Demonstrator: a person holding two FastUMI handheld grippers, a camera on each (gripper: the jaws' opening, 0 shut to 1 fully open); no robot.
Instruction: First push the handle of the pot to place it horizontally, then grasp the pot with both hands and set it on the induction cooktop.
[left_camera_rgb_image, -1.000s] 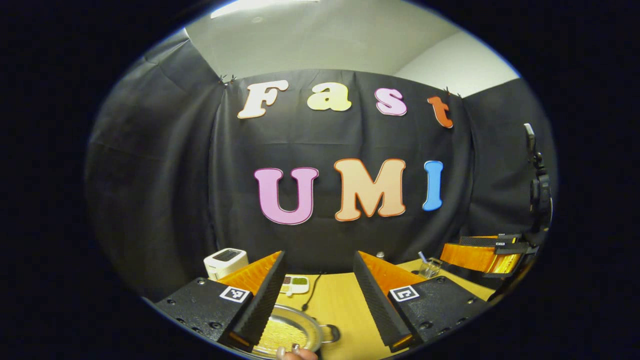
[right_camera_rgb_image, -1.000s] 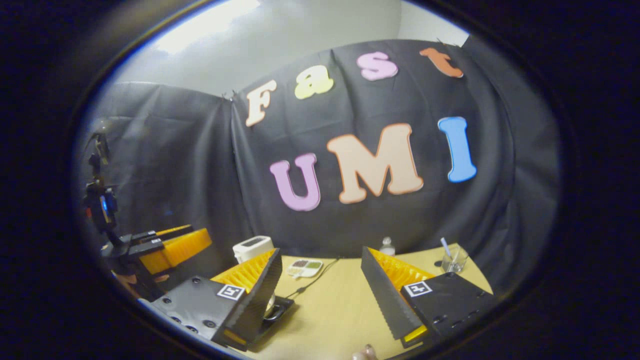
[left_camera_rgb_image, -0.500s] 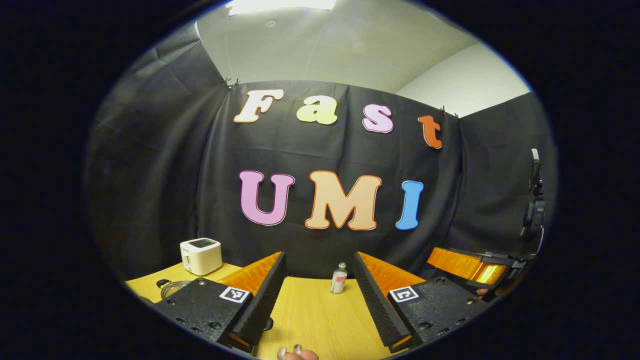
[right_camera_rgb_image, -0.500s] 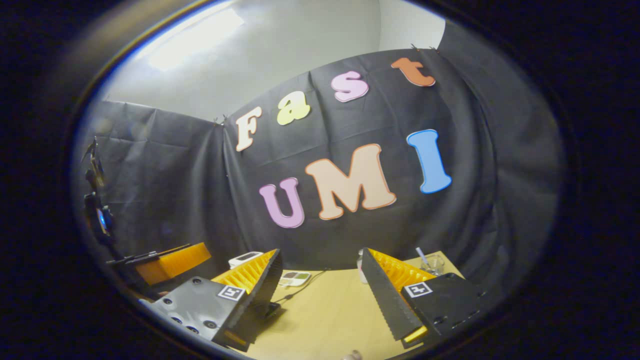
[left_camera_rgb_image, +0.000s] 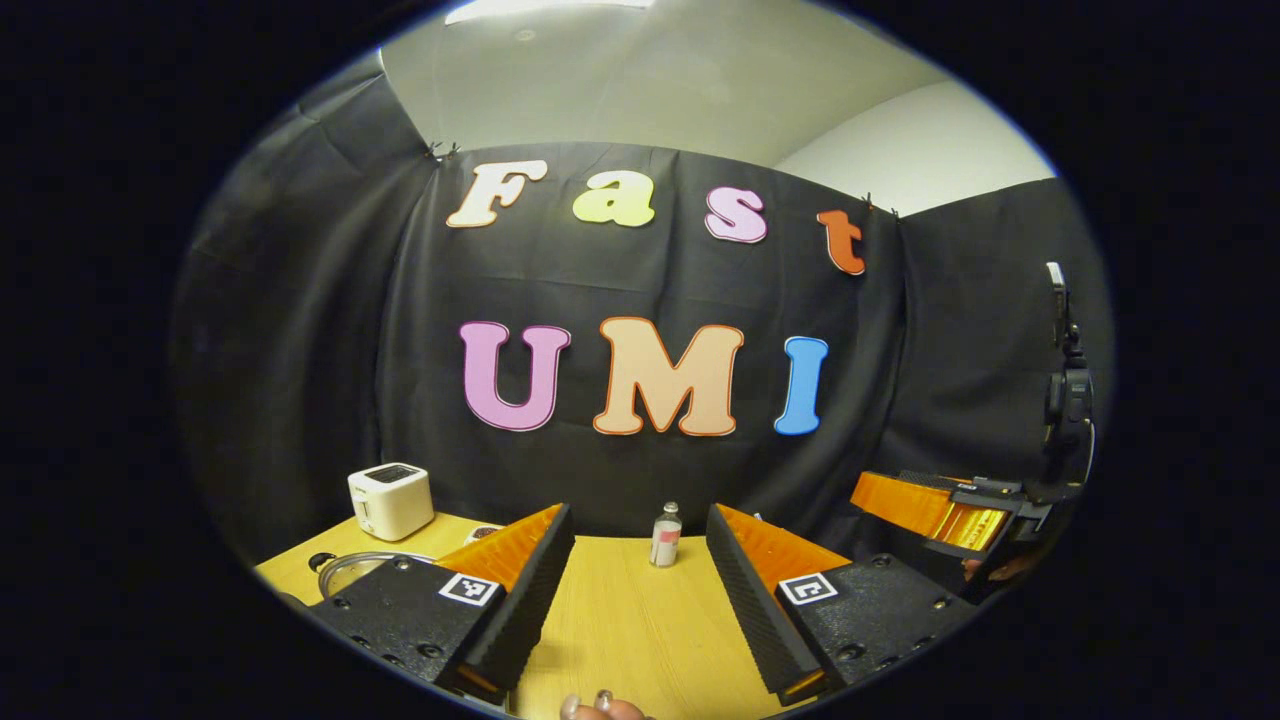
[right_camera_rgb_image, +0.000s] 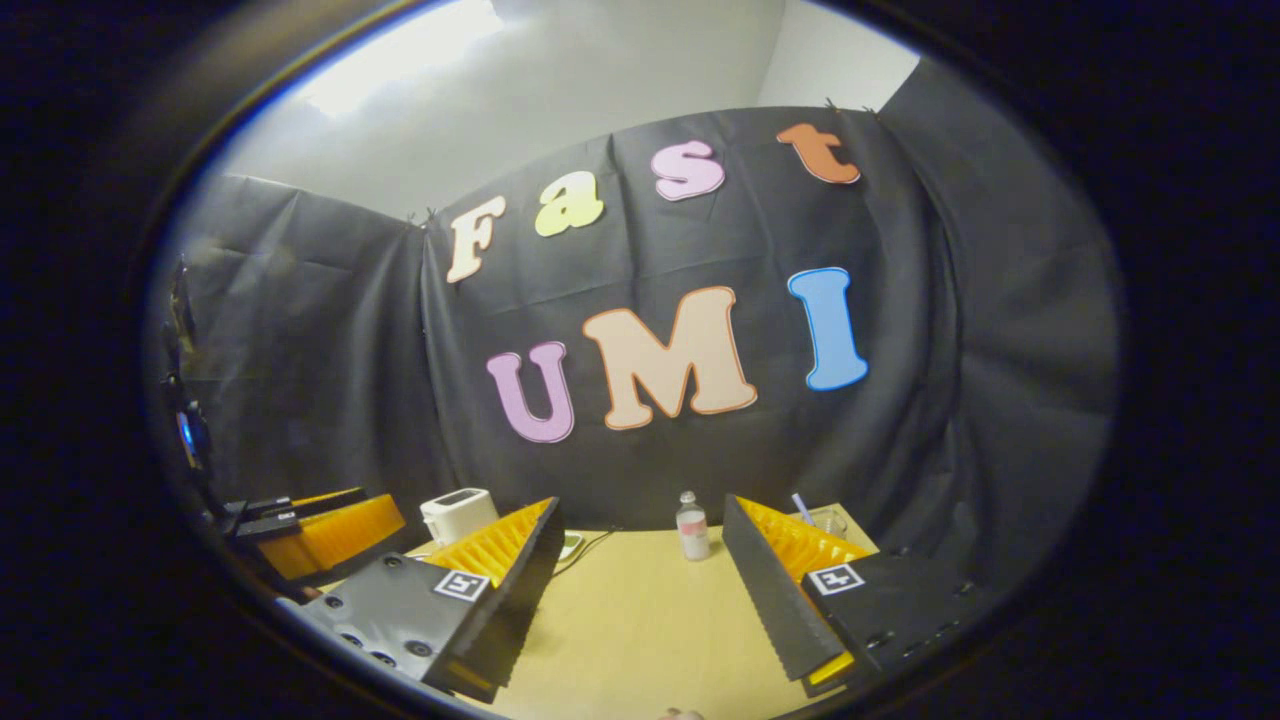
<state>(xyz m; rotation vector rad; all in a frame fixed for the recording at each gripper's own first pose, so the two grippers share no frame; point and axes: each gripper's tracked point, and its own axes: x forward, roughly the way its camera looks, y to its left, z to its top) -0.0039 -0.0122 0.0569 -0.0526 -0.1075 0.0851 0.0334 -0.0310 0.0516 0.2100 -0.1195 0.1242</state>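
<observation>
A shiny metal pot (left_camera_rgb_image: 345, 572) sits at the worktop's (left_camera_rgb_image: 630, 620) left edge, mostly hidden behind the left gripper (left_camera_rgb_image: 640, 600). Both the left and right gripper (right_camera_rgb_image: 645, 590) hover with jaws wide, holding nothing.

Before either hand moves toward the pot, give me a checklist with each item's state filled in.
1. Left tongs open, nothing held: ok.
2. Right tongs open, nothing held: ok.
3. Pot located: ok, its rim shows at the table's left edge in the left gripper view, behind the left tongs' finger.
4. Pot handle lying horizontal: cannot tell, the handle is hidden.
5. Induction cooktop located and free: cannot tell.
6. Small bottle out of the way: ok, it stands upright at the back of the table, apart from both tongs.
</observation>
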